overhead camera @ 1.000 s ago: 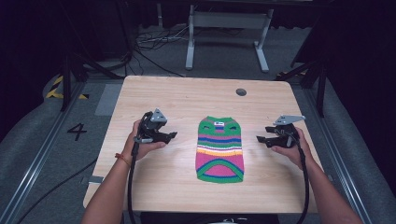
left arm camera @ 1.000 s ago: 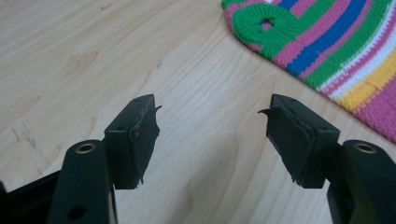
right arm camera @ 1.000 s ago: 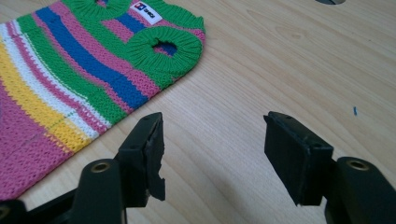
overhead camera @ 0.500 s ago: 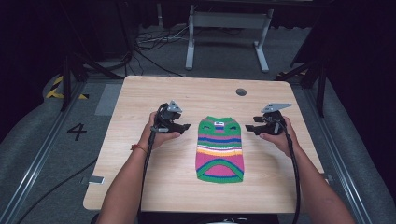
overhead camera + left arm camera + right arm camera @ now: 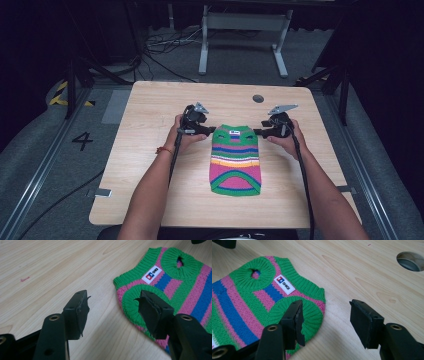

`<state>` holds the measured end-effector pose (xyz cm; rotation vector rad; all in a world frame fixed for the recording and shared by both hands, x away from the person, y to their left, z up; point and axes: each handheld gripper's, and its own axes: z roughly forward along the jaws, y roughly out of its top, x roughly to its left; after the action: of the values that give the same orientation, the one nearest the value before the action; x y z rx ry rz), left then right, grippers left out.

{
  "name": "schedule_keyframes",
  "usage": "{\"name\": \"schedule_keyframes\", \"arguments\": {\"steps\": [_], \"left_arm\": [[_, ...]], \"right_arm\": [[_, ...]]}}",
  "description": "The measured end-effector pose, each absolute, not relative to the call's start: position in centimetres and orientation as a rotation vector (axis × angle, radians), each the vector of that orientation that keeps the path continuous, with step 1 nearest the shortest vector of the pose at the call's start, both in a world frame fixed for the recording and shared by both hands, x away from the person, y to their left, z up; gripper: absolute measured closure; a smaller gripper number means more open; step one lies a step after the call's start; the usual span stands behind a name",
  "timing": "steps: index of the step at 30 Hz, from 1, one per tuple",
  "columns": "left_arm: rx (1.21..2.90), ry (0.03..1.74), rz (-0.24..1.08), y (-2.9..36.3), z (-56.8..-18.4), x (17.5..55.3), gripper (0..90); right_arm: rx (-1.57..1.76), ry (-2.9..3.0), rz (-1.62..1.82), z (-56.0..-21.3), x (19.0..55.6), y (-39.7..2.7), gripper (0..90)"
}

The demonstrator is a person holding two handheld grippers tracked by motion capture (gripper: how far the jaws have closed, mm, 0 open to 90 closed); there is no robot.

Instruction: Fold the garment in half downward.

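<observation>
A small knitted sweater (image 5: 235,158) with green, pink, blue and yellow stripes lies flat at the middle of the wooden table (image 5: 150,150), its neck away from the person. A white label (image 5: 151,274) sits below the collar. My left gripper (image 5: 210,131) is open at the sweater's left shoulder; in the left gripper view its jaws straddle the green armhole edge (image 5: 127,302). At the right shoulder my right gripper (image 5: 257,133) stands open too, one jaw over the other green armhole (image 5: 312,312) and one over bare wood. Neither gripper (image 5: 112,307) (image 5: 325,320) holds anything.
A round cable hole (image 5: 258,98) (image 5: 410,261) is in the table near its far edge, beyond the right gripper. Cables trail from both grippers along the forearms. A metal stand (image 5: 240,30) and floor cables lie beyond the table.
Both grippers moved inward and forward from the table's sides to the sweater's two shoulders. The sweater has not moved.
</observation>
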<state>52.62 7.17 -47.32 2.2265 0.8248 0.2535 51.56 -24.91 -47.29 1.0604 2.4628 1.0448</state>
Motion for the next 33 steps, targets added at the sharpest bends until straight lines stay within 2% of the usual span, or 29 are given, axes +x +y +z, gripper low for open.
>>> {"name": "schedule_keyframes", "arguments": {"steps": [12,17,26,30,33], "left_arm": [[2.240,0.843,0.226,4.6,-49.1,53.8,43.2],[2.235,0.869,0.182,4.9,-50.2,54.2,42.1],[2.244,0.855,0.202,4.6,-50.3,54.1,41.6],[2.245,0.842,0.196,4.4,-50.3,54.0,45.2],[2.254,0.812,0.154,4.3,-50.1,54.0,58.6]], "right_arm": [[1.082,2.483,1.006,-48.6,53.1,-23.0,48.4],[1.110,2.496,1.017,-49.4,53.4,-22.9,49.0],[1.132,2.498,1.025,-50.0,53.6,-22.7,49.1],[1.109,2.520,1.024,-49.9,53.5,-22.6,58.0],[1.091,2.548,1.036,-49.8,53.4,-22.4,69.4]]}}
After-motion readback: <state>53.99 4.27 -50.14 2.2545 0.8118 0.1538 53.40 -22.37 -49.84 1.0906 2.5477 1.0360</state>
